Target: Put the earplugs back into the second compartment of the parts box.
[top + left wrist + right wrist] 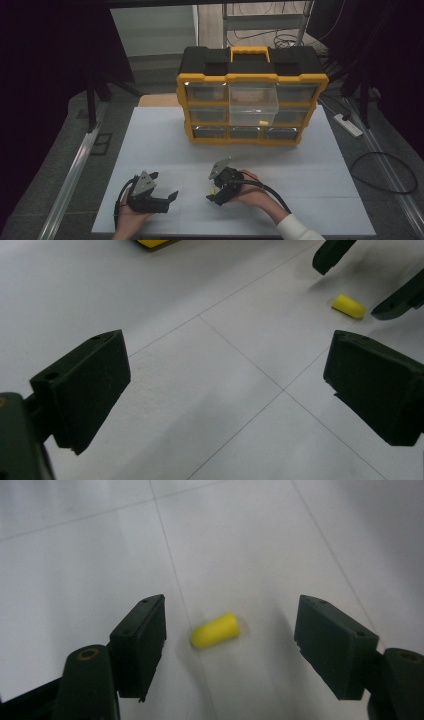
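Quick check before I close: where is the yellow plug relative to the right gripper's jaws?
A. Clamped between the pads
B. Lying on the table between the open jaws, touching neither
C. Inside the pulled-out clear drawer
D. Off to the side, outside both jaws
B: in the right gripper view the yellow plug lies on the white table with a gap to each jaw of the right gripper.

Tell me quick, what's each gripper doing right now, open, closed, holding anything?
Left gripper: jaws open, holding nothing.
Right gripper: jaws open either side of the yellow earplug lying on the table, not gripping it.
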`<state>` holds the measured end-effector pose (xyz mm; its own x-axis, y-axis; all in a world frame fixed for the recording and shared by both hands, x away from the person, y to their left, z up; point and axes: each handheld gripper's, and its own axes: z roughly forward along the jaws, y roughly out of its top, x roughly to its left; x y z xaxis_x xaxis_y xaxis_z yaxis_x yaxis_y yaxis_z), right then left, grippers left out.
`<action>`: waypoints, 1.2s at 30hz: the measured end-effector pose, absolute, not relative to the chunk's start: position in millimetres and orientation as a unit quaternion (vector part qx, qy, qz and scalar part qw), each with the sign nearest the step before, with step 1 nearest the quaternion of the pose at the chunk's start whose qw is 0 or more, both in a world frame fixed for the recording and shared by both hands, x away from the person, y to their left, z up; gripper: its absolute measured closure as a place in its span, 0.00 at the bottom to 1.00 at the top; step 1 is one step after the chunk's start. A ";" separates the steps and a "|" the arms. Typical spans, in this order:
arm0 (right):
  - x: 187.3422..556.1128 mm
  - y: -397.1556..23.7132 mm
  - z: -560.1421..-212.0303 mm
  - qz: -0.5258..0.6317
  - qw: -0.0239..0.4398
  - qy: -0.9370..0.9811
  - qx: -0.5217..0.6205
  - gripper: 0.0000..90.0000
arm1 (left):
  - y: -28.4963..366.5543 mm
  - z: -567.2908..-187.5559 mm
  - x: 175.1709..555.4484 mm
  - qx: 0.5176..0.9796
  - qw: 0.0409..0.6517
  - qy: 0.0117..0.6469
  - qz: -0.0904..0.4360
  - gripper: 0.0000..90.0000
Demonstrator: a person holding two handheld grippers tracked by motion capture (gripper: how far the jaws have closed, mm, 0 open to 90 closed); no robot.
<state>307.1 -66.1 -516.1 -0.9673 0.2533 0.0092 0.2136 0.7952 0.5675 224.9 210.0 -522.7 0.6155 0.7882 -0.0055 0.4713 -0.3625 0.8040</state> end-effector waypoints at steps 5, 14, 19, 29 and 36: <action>306.6 -64.7 -519.2 0.287 0.033 0.950 0.116 0.36 | 209.8 -522.7 224.9 0.802 0.406 0.392 0.195 0.05; 306.7 -64.6 -520.0 0.285 0.031 0.952 0.105 0.53 | 209.8 -522.3 224.7 0.802 0.405 0.392 0.197 0.05; 304.8 -65.0 -518.5 0.283 0.031 0.954 0.094 0.71 | 209.8 -522.0 224.4 0.802 0.406 0.392 0.198 0.05; 304.9 -70.2 -512.8 0.313 0.047 0.942 0.110 0.76 | 210.5 -521.9 224.5 0.801 0.406 0.392 0.198 0.05; 306.5 -81.4 -495.7 0.367 0.054 0.919 0.137 0.77 | 210.8 -521.7 224.6 0.800 0.408 0.393 0.199 0.05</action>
<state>306.5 -81.4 -495.7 -0.9567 0.2911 0.0011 0.2119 0.6935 0.6886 224.6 210.8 -521.7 0.6126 0.7904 -0.0016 0.4658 -0.3594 0.8086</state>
